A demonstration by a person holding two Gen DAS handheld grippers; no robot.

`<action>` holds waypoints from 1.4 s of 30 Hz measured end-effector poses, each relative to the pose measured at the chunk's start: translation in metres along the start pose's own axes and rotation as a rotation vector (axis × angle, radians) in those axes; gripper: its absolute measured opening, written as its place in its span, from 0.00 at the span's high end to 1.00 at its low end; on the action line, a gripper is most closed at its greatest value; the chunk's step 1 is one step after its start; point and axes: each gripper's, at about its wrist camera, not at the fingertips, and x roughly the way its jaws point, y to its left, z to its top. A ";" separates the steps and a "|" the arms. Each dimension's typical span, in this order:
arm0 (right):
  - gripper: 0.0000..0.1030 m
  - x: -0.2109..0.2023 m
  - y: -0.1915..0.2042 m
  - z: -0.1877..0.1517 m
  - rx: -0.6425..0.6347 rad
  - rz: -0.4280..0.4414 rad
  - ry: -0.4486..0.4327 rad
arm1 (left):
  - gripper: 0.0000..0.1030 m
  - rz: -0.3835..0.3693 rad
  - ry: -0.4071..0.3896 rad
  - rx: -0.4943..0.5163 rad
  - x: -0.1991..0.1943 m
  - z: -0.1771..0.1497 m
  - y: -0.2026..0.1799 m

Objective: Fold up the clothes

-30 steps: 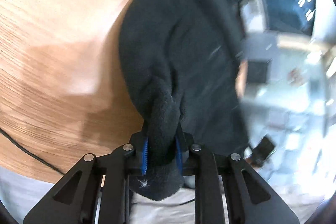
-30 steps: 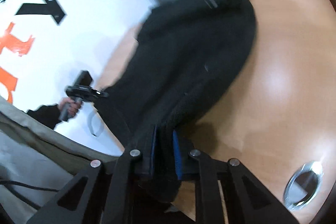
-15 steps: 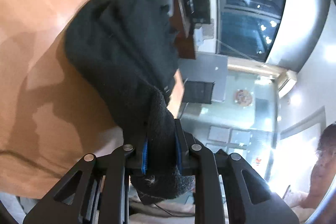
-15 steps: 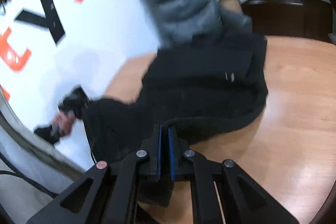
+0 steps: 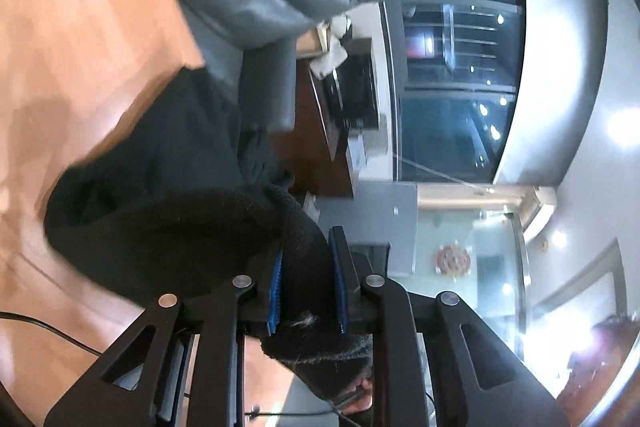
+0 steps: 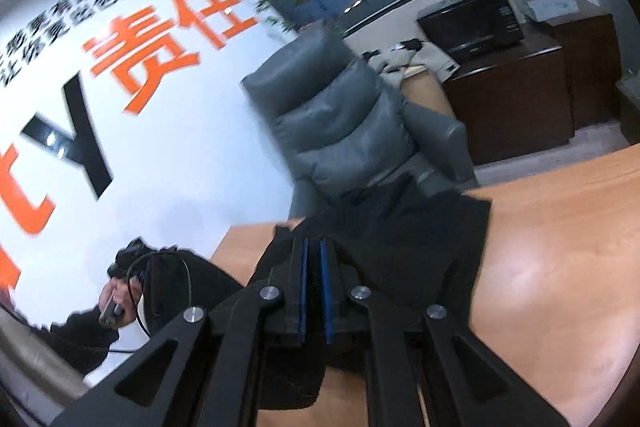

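My left tongs [image 5: 306,281] pinch thick fleece; my right tongs [image 6: 314,291] clamp a thin edge. One black garment [image 5: 160,211], one tabletop [image 5: 80,47]

Garment [image 6: 420,247] draped on worktop [image 6: 560,267], far end at worktop's far edge. Armchair [image 6: 352,131] just behind that edge. Cabinet [image 6: 512,99] behind armchair, to right; printer [image 6: 472,23] on cabinet.

Both tongs have swung the black garment [image 6: 420,247] up toward the grey chair [image 6: 348,131].
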 end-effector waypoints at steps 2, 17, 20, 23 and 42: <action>0.94 0.022 -0.025 0.014 0.027 -0.021 -0.003 | 0.82 -0.002 -0.022 0.019 0.018 0.016 0.001; 0.39 0.135 -0.116 0.047 0.030 -0.264 0.080 | 0.67 0.299 0.025 0.330 0.106 0.098 0.036; 0.14 0.086 -0.077 0.062 -0.091 -0.242 -0.103 | 0.66 0.358 0.155 0.575 0.120 0.073 0.018; 0.06 0.061 -0.042 0.052 -0.202 -0.178 -0.116 | 0.63 0.439 0.289 0.862 0.138 0.037 0.008; 0.16 0.122 -0.059 -0.179 -0.311 -0.339 0.668 | 0.59 0.669 0.417 1.063 0.084 -0.082 0.095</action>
